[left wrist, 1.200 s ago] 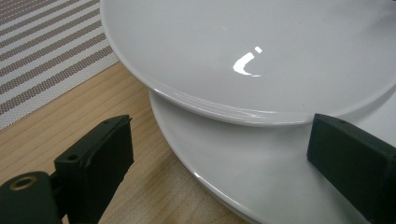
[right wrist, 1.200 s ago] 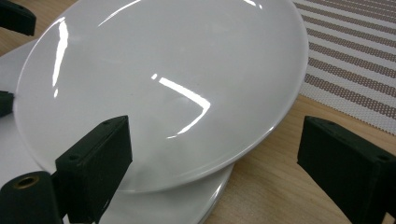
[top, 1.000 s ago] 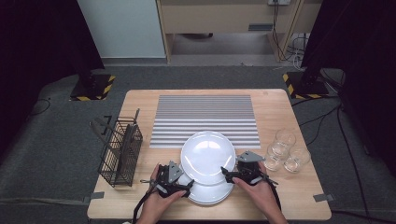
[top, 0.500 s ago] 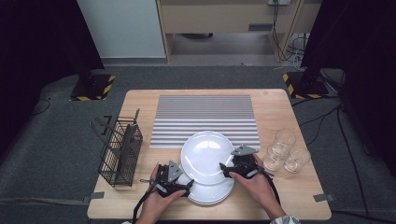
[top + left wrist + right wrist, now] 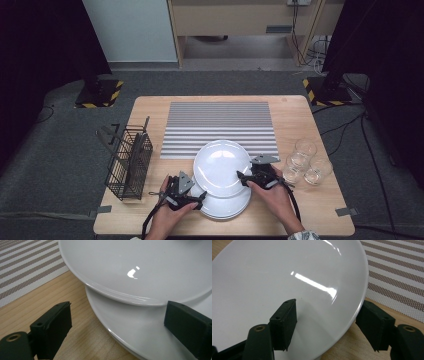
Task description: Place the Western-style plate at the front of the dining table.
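While the high view places the top plate (image 5: 221,166) at the table's six o'clock, the right gripper (image 5: 328,317) view shows its closing jaws straddling the rim; left gripper (image 5: 117,330) wide.

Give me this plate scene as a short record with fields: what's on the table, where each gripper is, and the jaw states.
surface: wooden table with a striped mat
top plate: white top plate, shifted toward the mat on the lower plate
right gripper: right gripper straddles the top plate's rim; jaws have just been closing, pads not yet pressing
left gripper: left gripper at the stack's left edge, jaws open, the lower plate's rim between them
left of plates: black wire basket
right of plates: three clear glasses
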A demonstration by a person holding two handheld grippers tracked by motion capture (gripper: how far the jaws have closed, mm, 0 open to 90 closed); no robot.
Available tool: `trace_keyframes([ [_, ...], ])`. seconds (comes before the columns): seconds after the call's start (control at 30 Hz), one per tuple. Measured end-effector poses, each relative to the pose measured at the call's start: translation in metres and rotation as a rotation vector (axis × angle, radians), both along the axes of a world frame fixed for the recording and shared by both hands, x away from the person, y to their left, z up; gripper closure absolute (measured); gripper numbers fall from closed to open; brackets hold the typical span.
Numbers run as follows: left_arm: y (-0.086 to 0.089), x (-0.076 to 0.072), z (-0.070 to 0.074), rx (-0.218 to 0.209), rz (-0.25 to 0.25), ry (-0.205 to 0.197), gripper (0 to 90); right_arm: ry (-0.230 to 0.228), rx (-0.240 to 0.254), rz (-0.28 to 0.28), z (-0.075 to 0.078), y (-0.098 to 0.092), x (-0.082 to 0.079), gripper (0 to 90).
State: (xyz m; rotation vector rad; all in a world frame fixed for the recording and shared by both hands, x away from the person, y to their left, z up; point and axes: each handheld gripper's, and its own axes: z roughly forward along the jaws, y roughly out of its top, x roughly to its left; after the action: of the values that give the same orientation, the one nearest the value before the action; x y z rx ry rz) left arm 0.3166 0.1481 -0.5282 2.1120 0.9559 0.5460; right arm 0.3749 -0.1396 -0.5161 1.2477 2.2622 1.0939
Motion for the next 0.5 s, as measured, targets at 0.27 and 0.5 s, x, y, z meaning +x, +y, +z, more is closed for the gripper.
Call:
trace_keyframes([
  [0.27,0.002,-0.001,0.003,-0.017,0.003,-0.009,8.4,-0.023,0.001,-0.003,-0.002,0.000,-0.002,33.0],
  [0.5,0.012,0.005,0.018,-0.067,0.036,-0.054,8.7,-0.030,0.002,-0.009,-0.003,0.001,-0.004,33.2],
])
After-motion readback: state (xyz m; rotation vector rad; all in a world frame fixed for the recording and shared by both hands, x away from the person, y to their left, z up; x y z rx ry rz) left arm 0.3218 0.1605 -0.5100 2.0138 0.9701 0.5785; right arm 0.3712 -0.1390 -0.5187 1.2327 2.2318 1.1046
